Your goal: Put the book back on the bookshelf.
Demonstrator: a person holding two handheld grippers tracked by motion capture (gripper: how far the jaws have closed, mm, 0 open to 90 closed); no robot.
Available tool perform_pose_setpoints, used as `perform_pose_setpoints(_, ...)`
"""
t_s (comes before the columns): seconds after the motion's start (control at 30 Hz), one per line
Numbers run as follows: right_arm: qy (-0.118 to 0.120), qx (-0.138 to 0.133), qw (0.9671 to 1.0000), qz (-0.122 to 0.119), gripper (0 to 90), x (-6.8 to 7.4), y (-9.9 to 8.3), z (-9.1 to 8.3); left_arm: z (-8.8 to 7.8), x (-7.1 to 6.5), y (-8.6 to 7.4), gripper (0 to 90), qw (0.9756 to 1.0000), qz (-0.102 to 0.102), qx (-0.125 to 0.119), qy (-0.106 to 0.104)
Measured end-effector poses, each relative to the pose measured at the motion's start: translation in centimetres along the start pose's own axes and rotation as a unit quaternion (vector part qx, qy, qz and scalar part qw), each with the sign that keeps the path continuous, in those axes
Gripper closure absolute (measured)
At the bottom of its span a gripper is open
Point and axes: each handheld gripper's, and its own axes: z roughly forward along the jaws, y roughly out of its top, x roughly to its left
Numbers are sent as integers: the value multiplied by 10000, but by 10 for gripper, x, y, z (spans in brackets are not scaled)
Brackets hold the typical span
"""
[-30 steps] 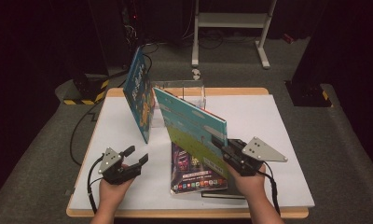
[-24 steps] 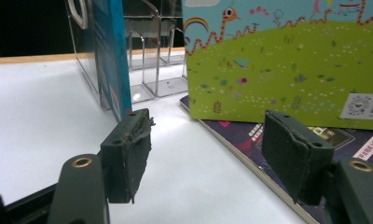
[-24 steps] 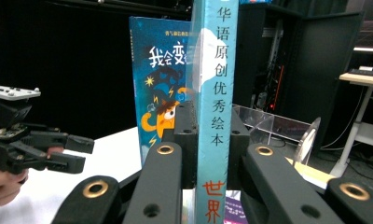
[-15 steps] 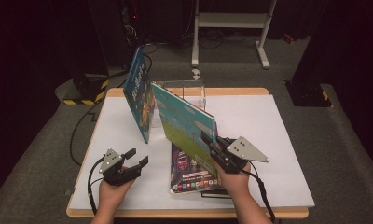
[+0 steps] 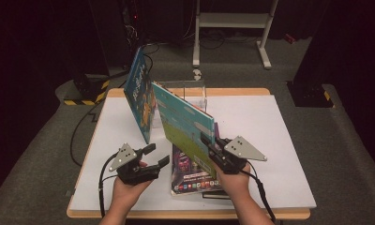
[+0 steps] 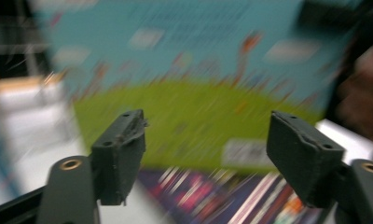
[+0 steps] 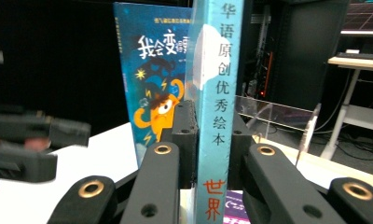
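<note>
The right claw was clamped on the upright teal picture book's spine, palm under. Left of that book, the left claw, just opening wider, hovered empty.

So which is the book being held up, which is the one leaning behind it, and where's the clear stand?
Held book (image 7: pixel 219 93): right gripper view, on its light blue spine.
Leaning book (image 5: pixel 139 96): high view, middle of its blue cover.
Clear stand (image 5: pixel 195 93): high view, on its see-through front wall.

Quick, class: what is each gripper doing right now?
Left gripper: open, fingers just opening further, nothing between them.
Right gripper: shut on the teal book.
</note>
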Motion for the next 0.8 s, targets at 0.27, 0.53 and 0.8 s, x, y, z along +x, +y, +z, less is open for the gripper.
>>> perform_pose_setpoints(0.27, 122, 32, 9999, -31, 784, 8, -7, 0, 26, -36, 49, 224, 9978, 151, -345, -548)
perform_pose_setpoints(0.53, 341, 276, 9989, -137, 711, 15, -19, -11, 48, -51, 49, 186, 9980, 52, -233, -585)
perform_pose_setpoints(0.8, 645, 382, 9972, -33, 728, 17, -43, -33, 38, -58, 40, 151, 9986, 13, -345, -391)
